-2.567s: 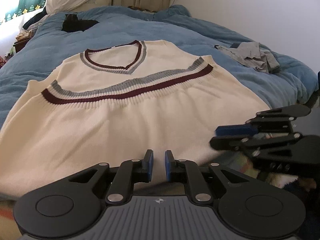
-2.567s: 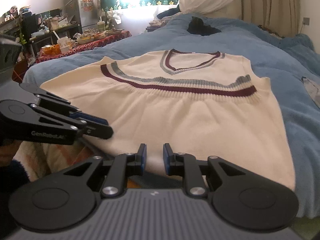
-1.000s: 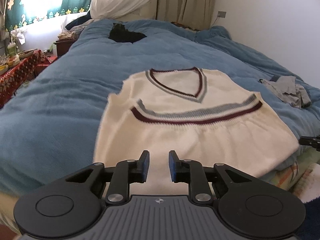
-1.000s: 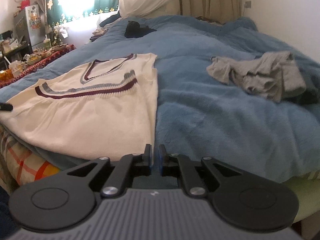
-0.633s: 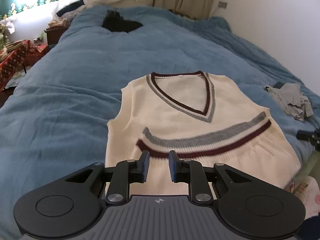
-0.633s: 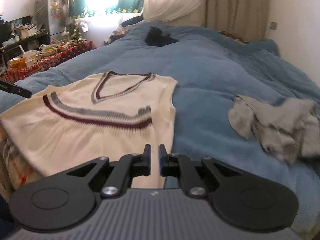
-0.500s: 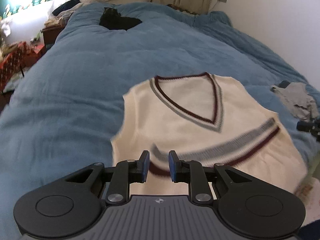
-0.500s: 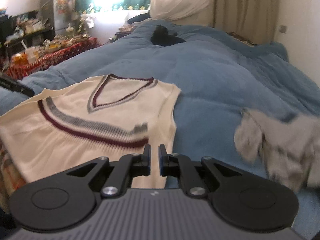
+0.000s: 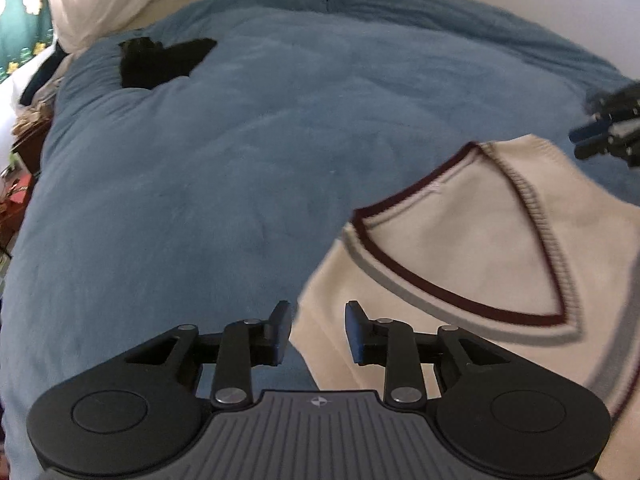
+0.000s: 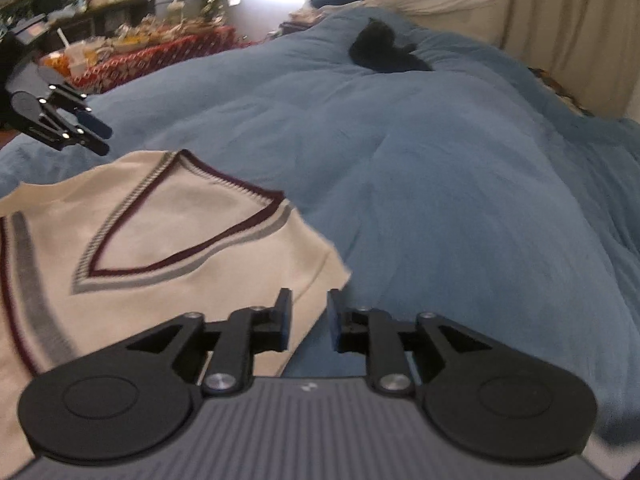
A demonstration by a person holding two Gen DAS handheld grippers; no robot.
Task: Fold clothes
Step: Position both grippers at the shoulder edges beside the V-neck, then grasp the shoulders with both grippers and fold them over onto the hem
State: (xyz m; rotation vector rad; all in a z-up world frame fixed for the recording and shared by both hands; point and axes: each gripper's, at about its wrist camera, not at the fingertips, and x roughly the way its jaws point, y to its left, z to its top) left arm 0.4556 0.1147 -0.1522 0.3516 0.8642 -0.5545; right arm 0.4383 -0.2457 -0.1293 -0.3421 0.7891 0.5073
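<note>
Lying flat on blue duvet (image 9: 240,168): cream knit V-neck vest (image 9: 472,240), maroon + grey stripes edging the neckline, another grey/maroon band crossing the body lower down. Neck opening facing up, inside back panel showing through the V. Edges slightly motion-blurred in both views. Sitting toward near side of bed, shoulders pointing toward far end w/ curtains.

Left gripper (image 9: 318,330) pointing steeply down over vest's left shoulder corner; jaws opening, a gap between blue pads, nothing pinched, vest edge showing just beyond the gap w/ bare duvet beside it. Also showing in right wrist view at far left, hovering above bed by vest's far shoulder.

Right gripper (image 10: 308,318) angled down likewise over the opposite shoulder corner; jaws opening, nothing clamped, vest edge + duvet visible thru the gap. Whether pads are touching fabric: can't tell.

Black garment (image 10: 384,54) lying well apart, far up the duvet.
</note>
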